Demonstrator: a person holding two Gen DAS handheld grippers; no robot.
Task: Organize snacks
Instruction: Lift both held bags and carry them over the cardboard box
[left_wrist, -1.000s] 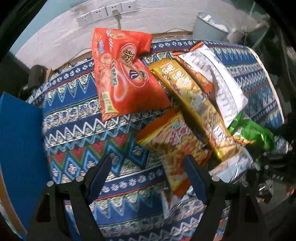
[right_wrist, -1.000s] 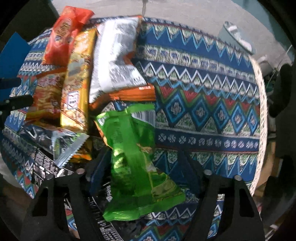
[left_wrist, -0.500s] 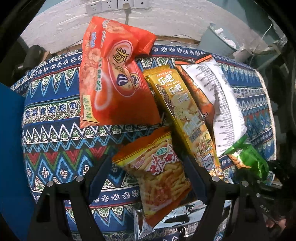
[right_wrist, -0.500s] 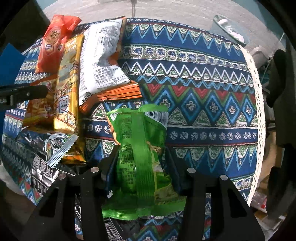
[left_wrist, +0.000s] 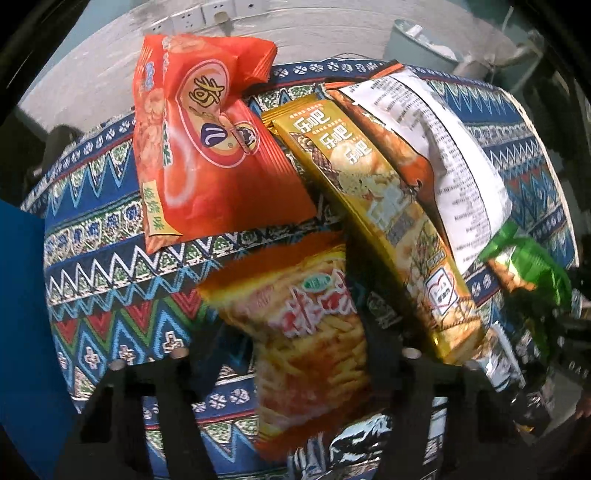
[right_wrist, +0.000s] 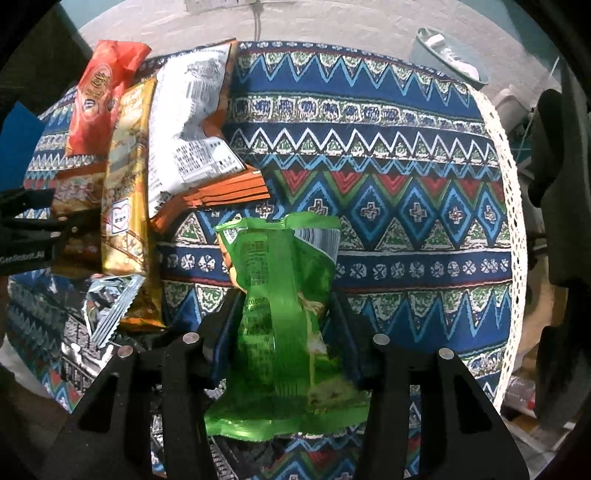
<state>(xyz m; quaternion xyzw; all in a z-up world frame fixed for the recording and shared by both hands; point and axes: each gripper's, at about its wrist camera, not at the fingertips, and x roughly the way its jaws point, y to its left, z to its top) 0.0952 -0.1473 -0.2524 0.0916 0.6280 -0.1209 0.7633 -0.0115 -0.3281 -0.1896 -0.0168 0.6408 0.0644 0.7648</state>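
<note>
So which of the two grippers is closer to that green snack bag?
Right. The right gripper has the green snack bag between its fingers; the left gripper is off to its left, around the orange fries bag.

I saw a woven cloth tablecloth (right_wrist: 388, 155) with a matt, slightly rough patterned surface and a white lace-like edge. The red snack bag (left_wrist: 207, 147) looked like smooth glossy plastic film with creases. The gold bag (left_wrist: 373, 206) had a shiny metallic-looking foil finish. The white-backed bag (left_wrist: 443, 147) appeared duller, almost papery. The orange fries bag (left_wrist: 306, 332) and the green bag (right_wrist: 284, 317) were glossy, crinkled plastic film. A silver foil packet (right_wrist: 110, 306) gleamed with a serrated edge. My 2 grippers, left gripper (left_wrist: 291, 354) and right gripper (right_wrist: 284, 325), looked like matt black plastic with small metal pins.
</note>
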